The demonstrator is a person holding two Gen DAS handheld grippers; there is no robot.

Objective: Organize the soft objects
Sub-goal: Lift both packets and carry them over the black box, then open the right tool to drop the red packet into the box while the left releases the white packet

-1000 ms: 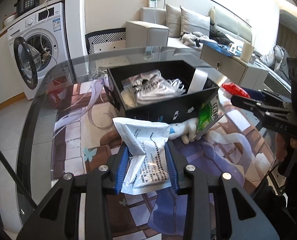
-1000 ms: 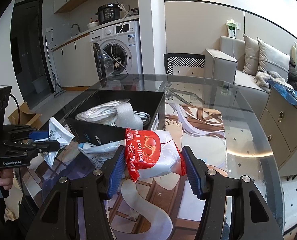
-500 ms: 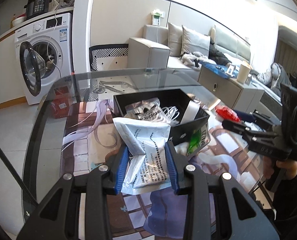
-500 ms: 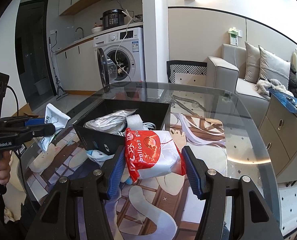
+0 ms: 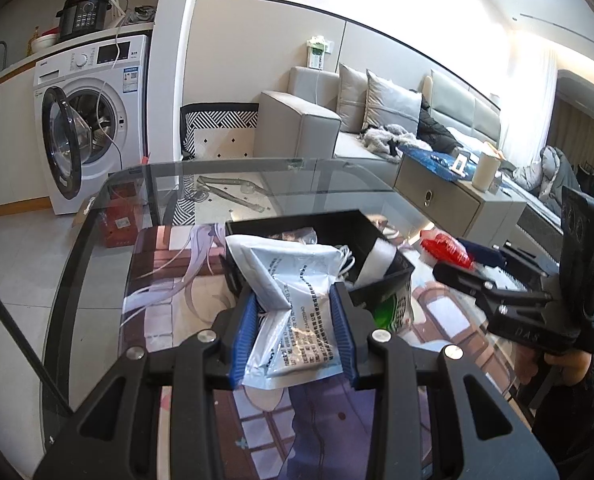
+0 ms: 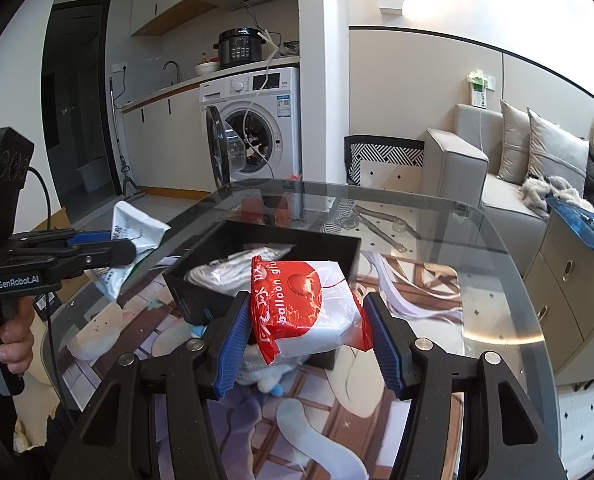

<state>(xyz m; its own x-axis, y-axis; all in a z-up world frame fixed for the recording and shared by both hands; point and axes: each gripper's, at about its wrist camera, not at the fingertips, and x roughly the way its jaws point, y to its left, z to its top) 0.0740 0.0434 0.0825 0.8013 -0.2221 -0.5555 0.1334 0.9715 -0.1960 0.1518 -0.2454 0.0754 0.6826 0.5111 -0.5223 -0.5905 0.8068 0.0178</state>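
Note:
My left gripper [image 5: 295, 328] is shut on a white printed plastic pouch [image 5: 293, 300], held above the glass table in front of the open black box [image 5: 381, 236]. My right gripper [image 6: 307, 332] is shut on a red and white balloon packet [image 6: 309, 304], held above the box's near right corner [image 6: 349, 252]. The box holds clear bags of white cables [image 6: 233, 276]. The left gripper with its pouch also shows in the right wrist view [image 6: 133, 232]. The right gripper with the red packet also shows in the left wrist view [image 5: 445, 250].
A green and white packet [image 5: 397, 312] and a soft white and blue item [image 6: 265, 376] lie by the box on the printed mat. The round glass table's edge [image 6: 509, 248] curves around. A washing machine [image 5: 93, 120] and sofa [image 5: 377, 120] stand beyond.
Both grippers have risen with their packets; the box now sits lower and farther in both views. Both stay shut.

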